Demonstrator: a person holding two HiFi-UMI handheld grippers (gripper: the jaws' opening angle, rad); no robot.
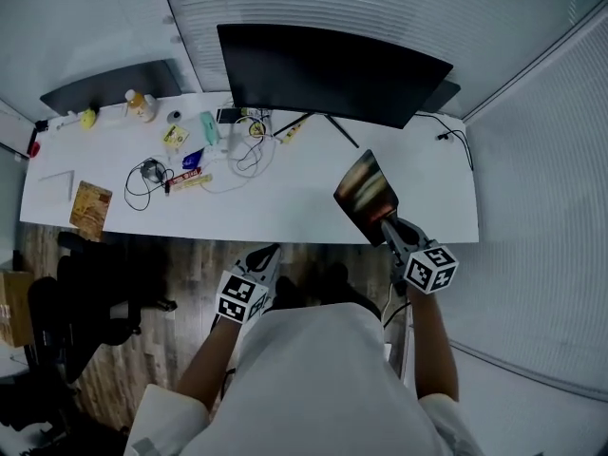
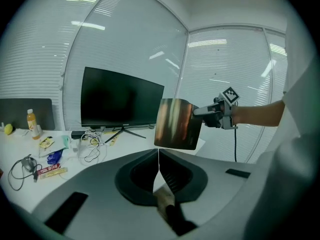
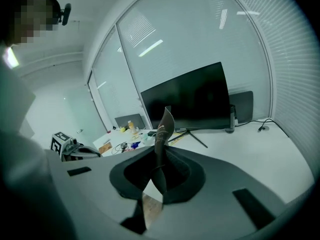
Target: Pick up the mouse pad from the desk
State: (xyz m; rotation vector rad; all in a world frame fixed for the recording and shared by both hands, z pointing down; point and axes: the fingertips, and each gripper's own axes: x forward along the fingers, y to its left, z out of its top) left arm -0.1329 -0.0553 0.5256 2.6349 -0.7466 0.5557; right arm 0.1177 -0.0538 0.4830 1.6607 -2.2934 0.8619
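No lettering can be read, not even on the mouse pad (image 1: 366, 190).

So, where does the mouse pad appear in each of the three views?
Head view: mouse pad right of centre, just below the monitor.
Left gripper view: mouse pad at centre, in the air at the monitor's right end.
Right gripper view: mouse pad at centre, edge-on between the fingers of the right gripper.
Shared landmark: the black monitor.
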